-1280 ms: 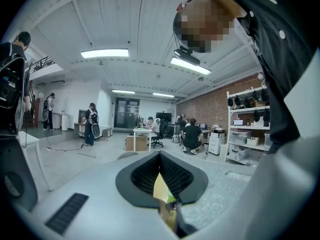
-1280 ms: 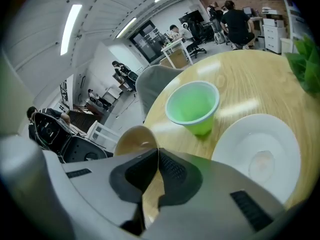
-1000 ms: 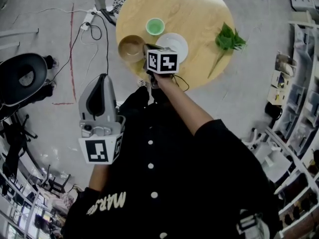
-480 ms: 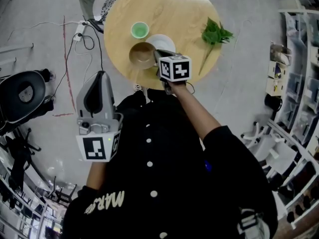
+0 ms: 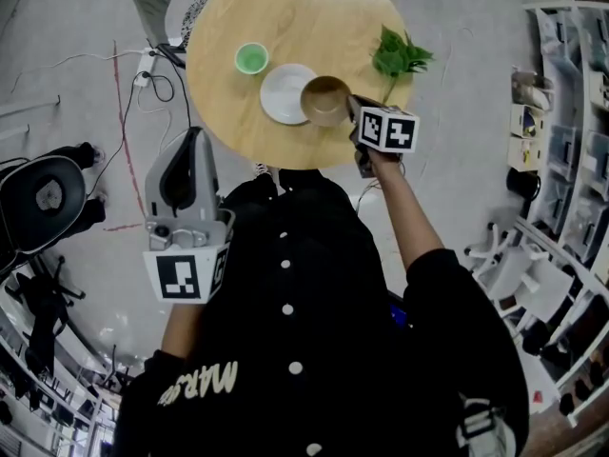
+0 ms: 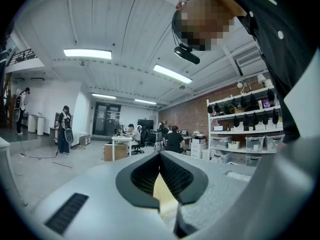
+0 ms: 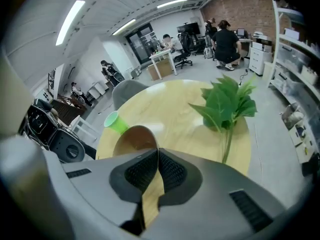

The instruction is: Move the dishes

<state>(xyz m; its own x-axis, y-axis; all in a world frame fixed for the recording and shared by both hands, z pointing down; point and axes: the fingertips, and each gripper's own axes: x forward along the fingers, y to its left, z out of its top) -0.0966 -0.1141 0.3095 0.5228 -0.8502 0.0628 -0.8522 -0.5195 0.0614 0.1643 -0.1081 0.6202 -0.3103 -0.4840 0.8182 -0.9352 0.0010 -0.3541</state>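
Observation:
A brown bowl hangs at the right edge of the white plate on the round wooden table. My right gripper is shut on the bowl's near rim. In the right gripper view the jaws pinch the bowl by its rim, and the green cup stands behind it. That green cup is left of the plate. My left gripper is held off the table by the person's chest. It is shut on nothing and points up into the room.
A sprig of green leaves lies at the table's right side, close to the bowl. A grey chair stands at the table's far left, cables run over the floor, and shelving lines the right wall.
My right gripper has carried the brown bowl from the plate's left side across to its right side. The left gripper has stayed by the body.

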